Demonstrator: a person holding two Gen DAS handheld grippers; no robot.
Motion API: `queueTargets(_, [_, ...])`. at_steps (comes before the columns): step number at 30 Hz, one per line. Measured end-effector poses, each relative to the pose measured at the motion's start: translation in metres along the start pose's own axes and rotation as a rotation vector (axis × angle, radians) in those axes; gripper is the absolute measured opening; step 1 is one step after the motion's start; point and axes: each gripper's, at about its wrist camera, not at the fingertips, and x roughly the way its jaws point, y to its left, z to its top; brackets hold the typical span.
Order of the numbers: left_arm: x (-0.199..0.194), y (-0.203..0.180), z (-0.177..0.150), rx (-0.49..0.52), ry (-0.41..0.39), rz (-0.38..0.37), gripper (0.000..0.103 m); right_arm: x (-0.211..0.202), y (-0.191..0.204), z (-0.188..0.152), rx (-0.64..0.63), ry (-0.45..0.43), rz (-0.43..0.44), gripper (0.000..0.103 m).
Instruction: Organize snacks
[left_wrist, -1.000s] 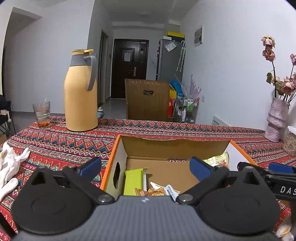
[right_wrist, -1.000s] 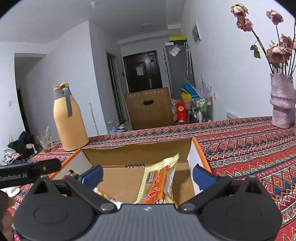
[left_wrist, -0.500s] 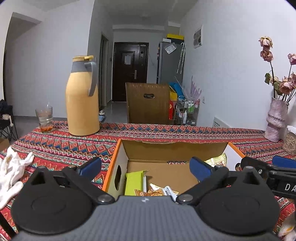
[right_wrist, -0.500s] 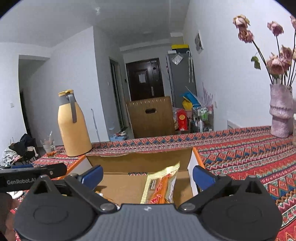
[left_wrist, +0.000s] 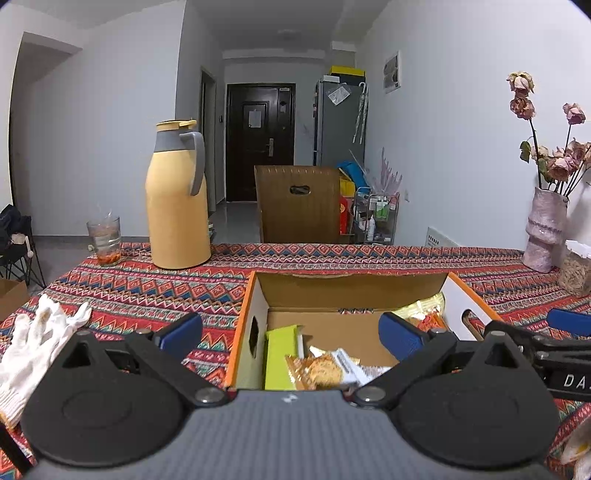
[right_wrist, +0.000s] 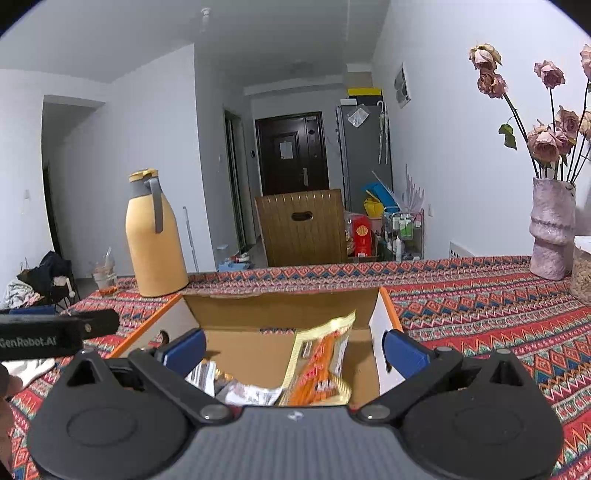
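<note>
Patterned tablecloth (left_wrist: 147, 291) carries box (left_wrist: 255, 295), thermos (left_wrist: 177, 199), glass (left_wrist: 104, 240), vase (left_wrist: 545, 230), glove (left_wrist: 33, 339).

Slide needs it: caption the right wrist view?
Open right gripper above orange-edged cardboard box holding an upright yellow-orange snack bag.

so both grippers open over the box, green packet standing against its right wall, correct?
Not quite: the green packet stands against the left wall of the box, as the left wrist view shows. The left gripper and right gripper are open.
</note>
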Motion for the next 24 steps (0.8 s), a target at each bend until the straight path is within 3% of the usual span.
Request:
queueTargets(13, [-0.045, 0.024, -0.037, 0.002, 0.053, -0.012, 0.103, -0.042, 0.015, -0.043, -0.010, 0.140, -0.047, 0.103])
queueTargets(24, [-0.066, 0.038, -0.068, -0.002, 0.110, -0.023, 0.103, -0.053, 0.058, -0.087, -0.039, 0.271, 0.000, 0.103])
